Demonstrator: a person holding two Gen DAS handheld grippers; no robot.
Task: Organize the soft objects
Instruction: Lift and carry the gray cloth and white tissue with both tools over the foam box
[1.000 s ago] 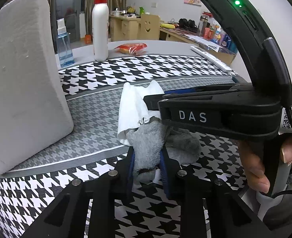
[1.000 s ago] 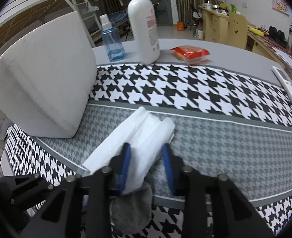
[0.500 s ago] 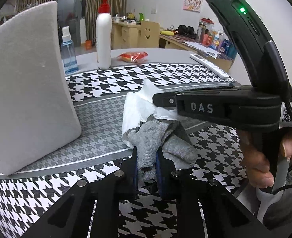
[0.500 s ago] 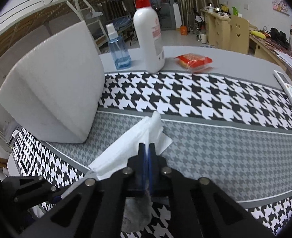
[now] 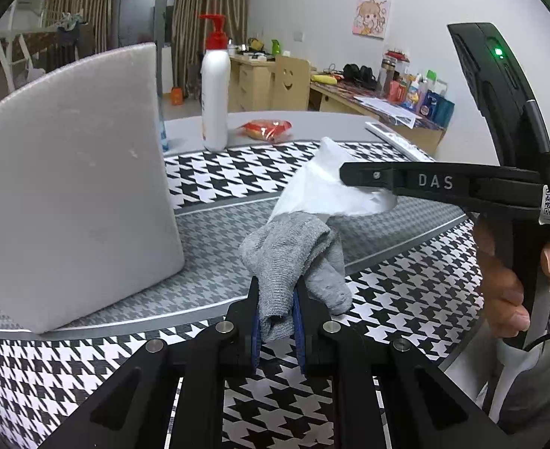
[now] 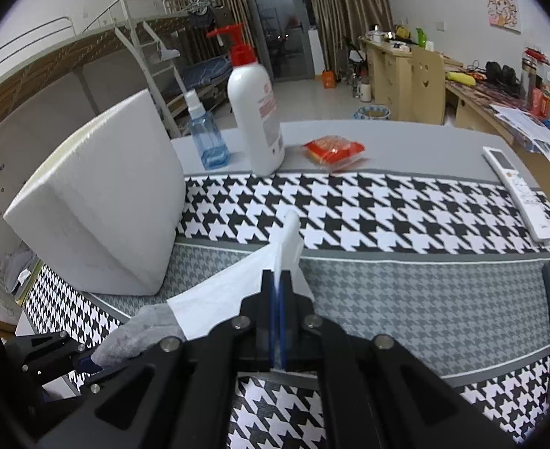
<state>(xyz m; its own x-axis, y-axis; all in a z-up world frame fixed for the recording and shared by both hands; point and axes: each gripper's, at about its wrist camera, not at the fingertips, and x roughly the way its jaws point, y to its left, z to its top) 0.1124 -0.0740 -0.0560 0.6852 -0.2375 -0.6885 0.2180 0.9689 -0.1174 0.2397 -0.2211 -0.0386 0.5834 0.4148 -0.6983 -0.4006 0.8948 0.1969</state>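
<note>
My left gripper [image 5: 277, 292] is shut on a grey knit sock [image 5: 293, 250] and holds it above the houndstooth cloth. The sock also shows at the lower left of the right wrist view [image 6: 136, 333]. My right gripper [image 6: 278, 280] is shut on a white tissue-like cloth [image 6: 234, 292] and holds it lifted off the table. In the left wrist view the right gripper [image 5: 344, 176] reaches in from the right with the white cloth [image 5: 320, 191] hanging from it, just above the sock. The two soft things touch or overlap.
A big white foam block [image 5: 69, 187] stands at the left [image 6: 99, 217]. At the table's far side stand a white pump bottle [image 6: 254, 112] and a blue spray bottle [image 6: 205, 138], with a red snack packet [image 6: 333, 149] beside them. A white remote [image 6: 518, 191] lies at the right edge.
My right gripper shut on the white cloth and lifted it off the table. My left gripper tightened on the grey sock and raised it too.
</note>
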